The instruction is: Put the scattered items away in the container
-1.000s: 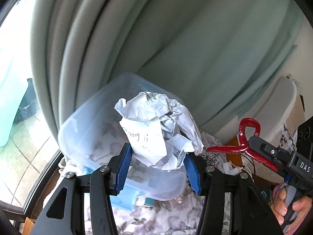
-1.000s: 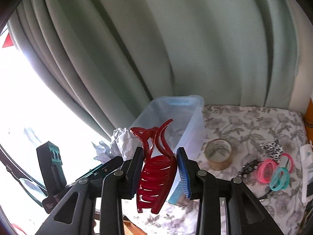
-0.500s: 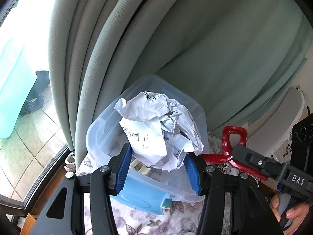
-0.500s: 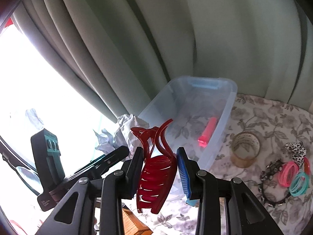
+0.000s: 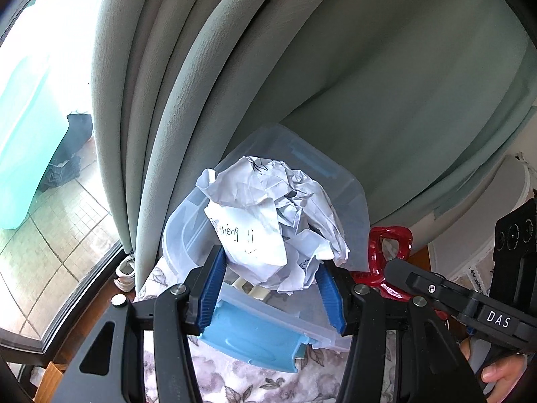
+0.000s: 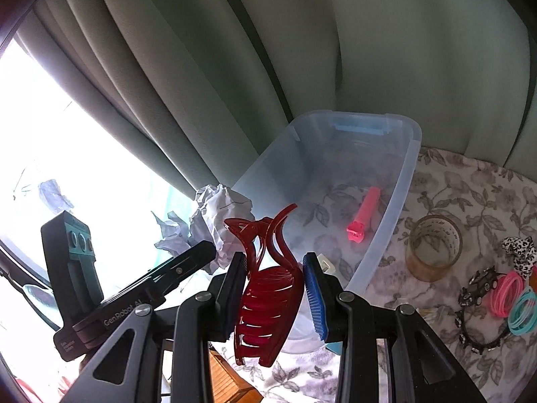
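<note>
Left gripper (image 5: 273,288) is clamped on a crumpled ball of white paper with handwriting (image 5: 268,215), its blue-ribbed pads pressing the wad from both sides. Straight ahead of and below that wad sits the translucent blue plastic storage bin with a solid blue handle (image 5: 352,198), resting on a grey floral tablecloth (image 5: 255,383); the paper hangs over the bin's near end. Behind the bin falls a pale green pleated curtain (image 5: 369,67).

Right gripper (image 6: 273,288) is closed on a dark red plastic claw hair clip (image 6: 265,288), held upright with its curved prongs pointing up. Just beyond its fingertips, slightly to its right, the same bin stands with a bright pink plastic stick-shaped item (image 6: 364,215) lying on its bottom. A small cream-coloured piece is also in the bin near its close end, but what it is cannot be told. To the right of this gripper, outside the bin on the cloth, are a roll of clear packing tape (image 6: 433,248), a leopard-print hair tie (image 6: 518,252), pink and teal elastic hair bands (image 6: 513,299) and a black studded headband (image 6: 476,305).
</note>
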The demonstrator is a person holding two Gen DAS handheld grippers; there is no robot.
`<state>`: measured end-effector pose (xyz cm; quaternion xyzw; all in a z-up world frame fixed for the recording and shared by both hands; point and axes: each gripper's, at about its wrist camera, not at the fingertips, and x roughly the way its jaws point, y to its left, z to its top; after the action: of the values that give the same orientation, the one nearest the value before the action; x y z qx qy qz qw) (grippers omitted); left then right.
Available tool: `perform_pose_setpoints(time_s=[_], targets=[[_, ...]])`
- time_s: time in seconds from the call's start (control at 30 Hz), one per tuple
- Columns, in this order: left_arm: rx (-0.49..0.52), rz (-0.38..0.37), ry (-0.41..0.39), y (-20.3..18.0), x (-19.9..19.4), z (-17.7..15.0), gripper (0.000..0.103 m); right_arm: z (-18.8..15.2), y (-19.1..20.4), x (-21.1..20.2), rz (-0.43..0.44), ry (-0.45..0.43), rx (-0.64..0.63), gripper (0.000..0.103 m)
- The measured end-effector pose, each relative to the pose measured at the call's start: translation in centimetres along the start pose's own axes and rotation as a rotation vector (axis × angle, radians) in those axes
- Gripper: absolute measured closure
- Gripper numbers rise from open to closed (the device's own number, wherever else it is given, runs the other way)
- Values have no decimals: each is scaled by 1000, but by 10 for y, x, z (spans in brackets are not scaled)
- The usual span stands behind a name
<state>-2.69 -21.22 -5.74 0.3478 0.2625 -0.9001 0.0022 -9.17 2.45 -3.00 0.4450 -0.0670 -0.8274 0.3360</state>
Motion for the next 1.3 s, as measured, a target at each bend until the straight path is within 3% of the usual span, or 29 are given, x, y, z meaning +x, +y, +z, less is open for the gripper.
perform_pose_setpoints(time_s=[0.83, 1.1, 1.3], targets=[[7, 1, 6, 11, -2, 11, 47, 11, 6, 15, -33, -6, 7, 65], [8, -5, 17, 14, -3, 14, 41, 12, 4, 16, -38, -9, 12, 63], [9, -2, 23, -10, 5, 15, 41, 14, 3, 18, -38, -11, 18, 63]])
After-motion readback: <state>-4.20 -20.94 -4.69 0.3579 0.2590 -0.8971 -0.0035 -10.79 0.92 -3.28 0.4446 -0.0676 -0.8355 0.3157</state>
